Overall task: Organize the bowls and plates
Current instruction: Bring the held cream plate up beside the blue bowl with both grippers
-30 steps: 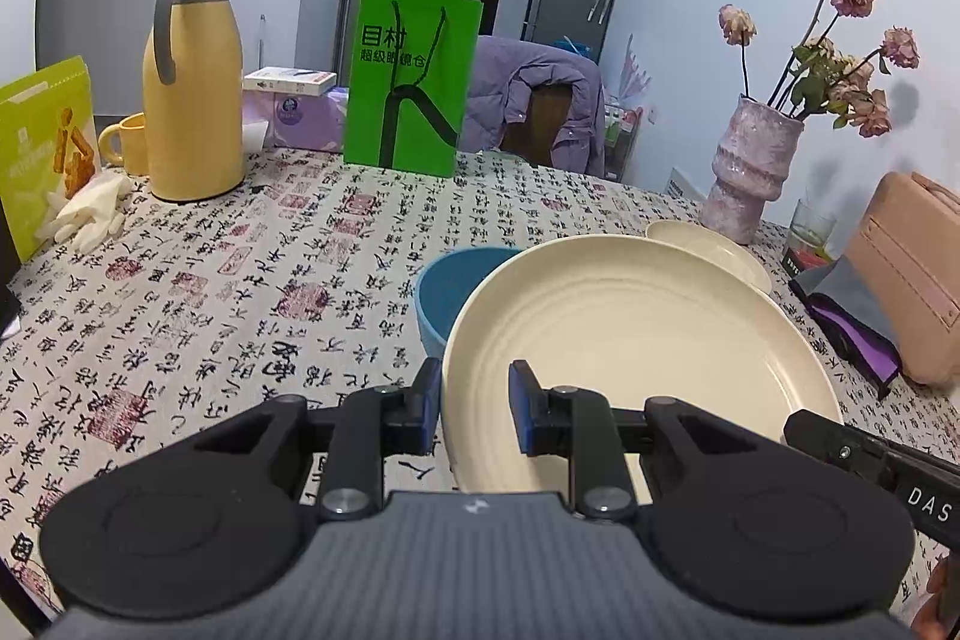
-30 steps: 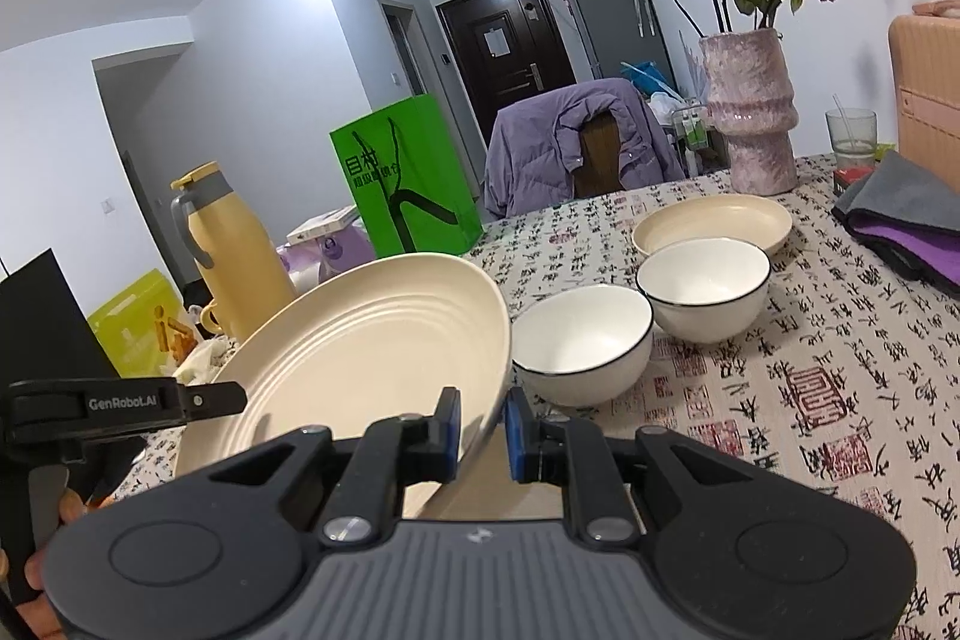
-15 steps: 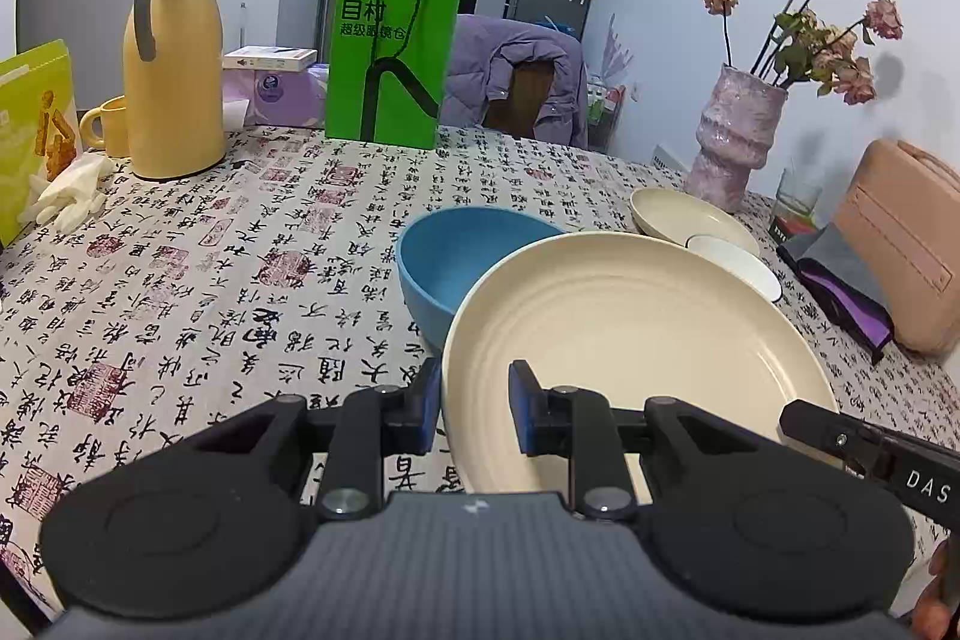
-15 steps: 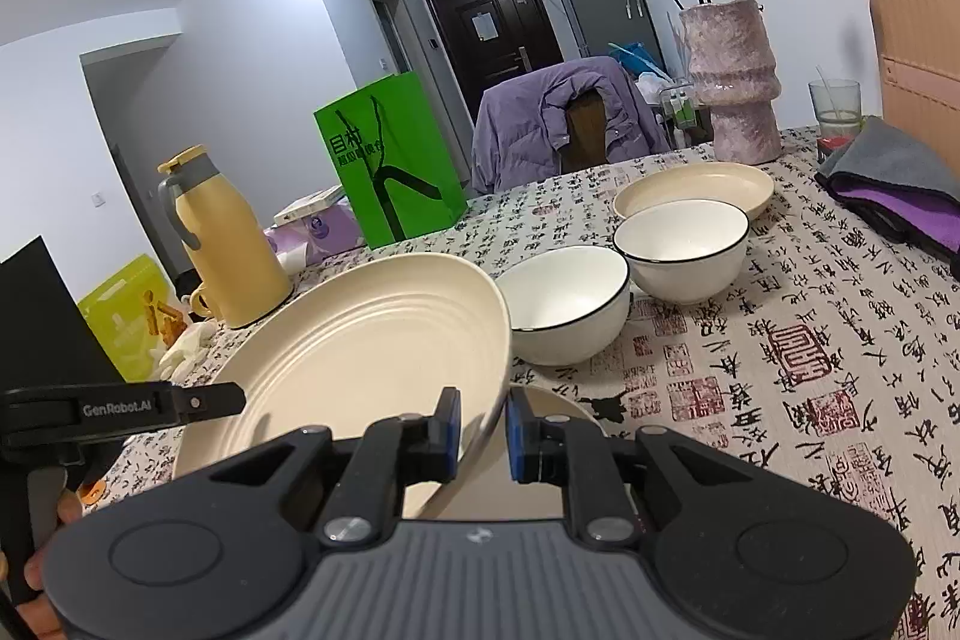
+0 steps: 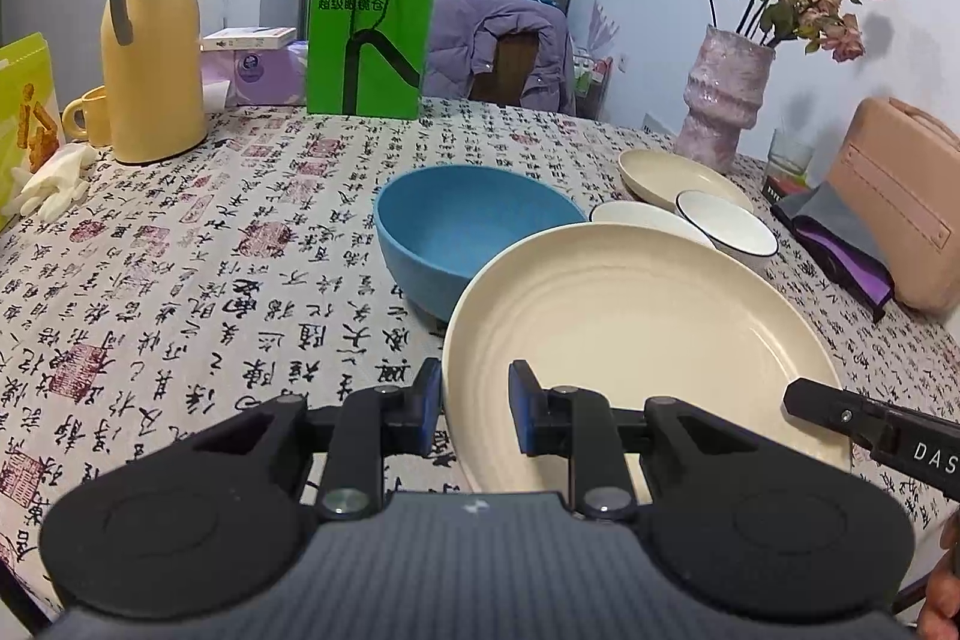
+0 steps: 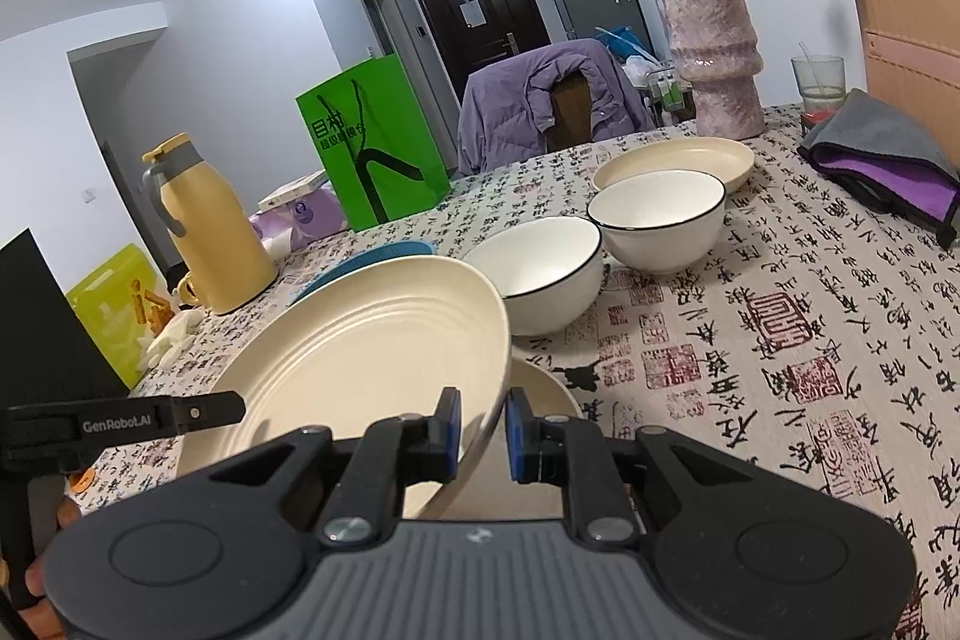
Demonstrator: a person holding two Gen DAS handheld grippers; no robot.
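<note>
A large cream plate (image 5: 636,340) hangs tilted just over the patterned tablecloth, held at its rim from both sides. My left gripper (image 5: 474,400) is shut on its near left rim, and my right gripper (image 6: 483,424) is shut on the opposite edge of the plate (image 6: 360,358). Under that edge a second cream plate (image 6: 543,391) lies flat on the table. Beyond the held plate stands a blue bowl (image 5: 468,226), with two white black-rimmed bowls (image 6: 540,268) (image 6: 660,214) and a shallow cream dish (image 6: 678,160) farther back.
A yellow thermos (image 5: 153,40) and mug stand at the back left beside white gloves (image 5: 54,178). A green paper bag (image 5: 369,28) is at the far edge. A pink vase (image 5: 726,100), a glass, a pink case (image 5: 900,220) and a grey-purple cloth (image 5: 840,244) fill the right side.
Both grippers have come down with the cream plate between them. The blue bowl and the white bowls behind it now show more fully. Neither grip has changed.
</note>
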